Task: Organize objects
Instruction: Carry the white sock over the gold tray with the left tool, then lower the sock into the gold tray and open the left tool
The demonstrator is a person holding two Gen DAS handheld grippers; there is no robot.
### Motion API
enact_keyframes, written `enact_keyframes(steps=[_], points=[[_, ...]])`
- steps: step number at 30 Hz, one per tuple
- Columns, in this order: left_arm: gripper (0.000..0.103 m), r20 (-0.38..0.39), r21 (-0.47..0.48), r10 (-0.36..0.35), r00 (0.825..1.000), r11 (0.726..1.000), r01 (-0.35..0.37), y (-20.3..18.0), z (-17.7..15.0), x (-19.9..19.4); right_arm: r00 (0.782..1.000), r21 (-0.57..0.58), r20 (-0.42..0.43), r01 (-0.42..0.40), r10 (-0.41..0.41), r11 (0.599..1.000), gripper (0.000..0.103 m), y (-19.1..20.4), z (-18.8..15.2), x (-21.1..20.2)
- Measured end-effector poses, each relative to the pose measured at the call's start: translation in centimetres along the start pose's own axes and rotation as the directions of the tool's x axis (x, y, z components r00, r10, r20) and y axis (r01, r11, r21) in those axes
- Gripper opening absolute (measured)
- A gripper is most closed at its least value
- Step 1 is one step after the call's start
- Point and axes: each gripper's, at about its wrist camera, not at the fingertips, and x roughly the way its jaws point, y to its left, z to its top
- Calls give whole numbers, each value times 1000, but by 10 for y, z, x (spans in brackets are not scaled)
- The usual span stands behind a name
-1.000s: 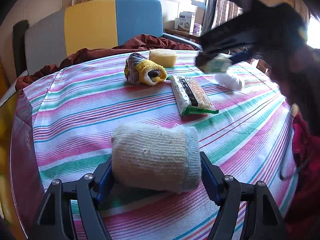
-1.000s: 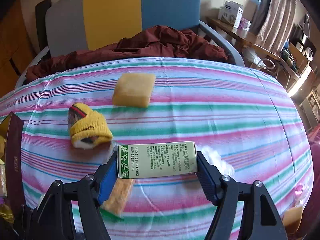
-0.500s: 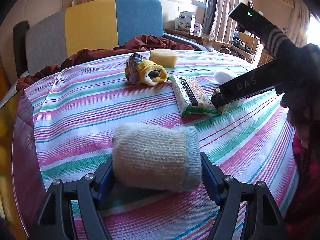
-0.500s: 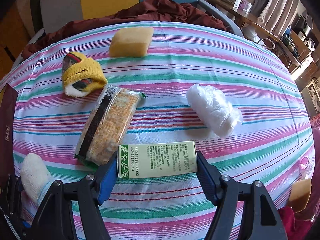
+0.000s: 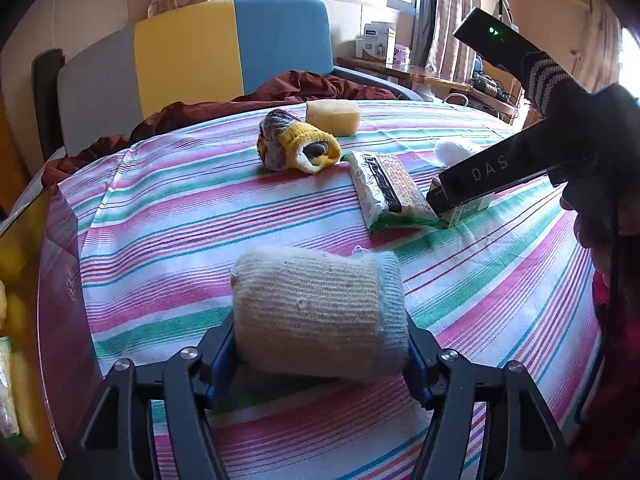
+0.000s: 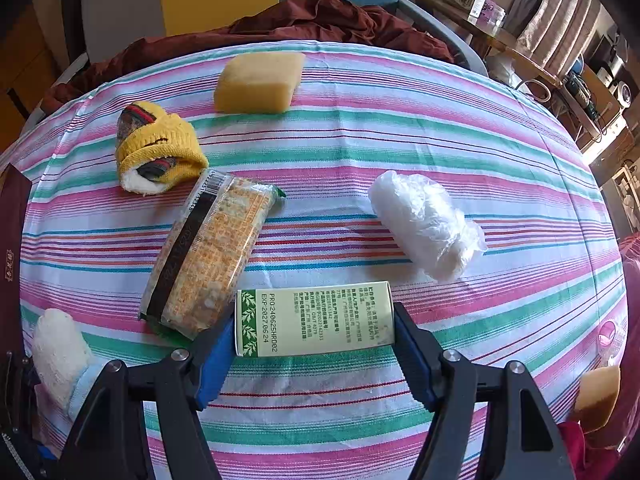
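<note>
A striped-cloth table (image 6: 360, 128) is seen mid-sort, with five items laid out and two more in hand. At the near left edge, a cream rolled sock (image 5: 316, 316) is bracketed by the left gripper (image 5: 320, 344), whose jaws are closing on it, pads against both ends. Toward the far left, a yellow sock bundle (image 6: 158, 148) lies just beside a cracker packet (image 6: 212, 256), which is angled down the middle of the table. A yellow sponge (image 6: 258, 82) is set near the far edge. At the near centre, a green-and-white carton (image 6: 314, 320) is pinched end to end in the jaws of the right gripper (image 6: 314, 344) and held low against the cloth, its left end touching or nearly touching the packet — whether it rests fully on the table cannot be told. To the right, a white plastic-wrapped roll (image 6: 424, 226) lies apart from the rest. A second sponge (image 6: 596, 396) is glimpsed at the near right edge. The work is judged partly done: a loose cluster has been formed, while the carton and the cream sock are not yet released — the final arrangement cannot be read from here.
</note>
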Motion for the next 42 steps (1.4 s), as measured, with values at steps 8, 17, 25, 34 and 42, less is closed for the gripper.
enact_keyframes(steps=[8,17,25,34,42], points=[[67,-16,-36,-33,999,999,33,0,-2,-16,1000,-8,6,5,-5,1000,73,-4,6,3],[67,57,-64,-40,998,997,43,8,11,-65,1000,-19,12,18,-18,1000,73,3,0,2],[68,102,-179,61,993,983,-42,73,18,-114,1000,-26,14,27,-26,999,73,8,-4,-1],[68,-22,-441,224,974,873,-211,206,-23,-139,999,-43,17,38,-38,998,73,10,-4,0],[68,-153,-469,290,945,820,-327,270,-31,-115,999,-47,18,43,-42,998,73,12,-5,0]])
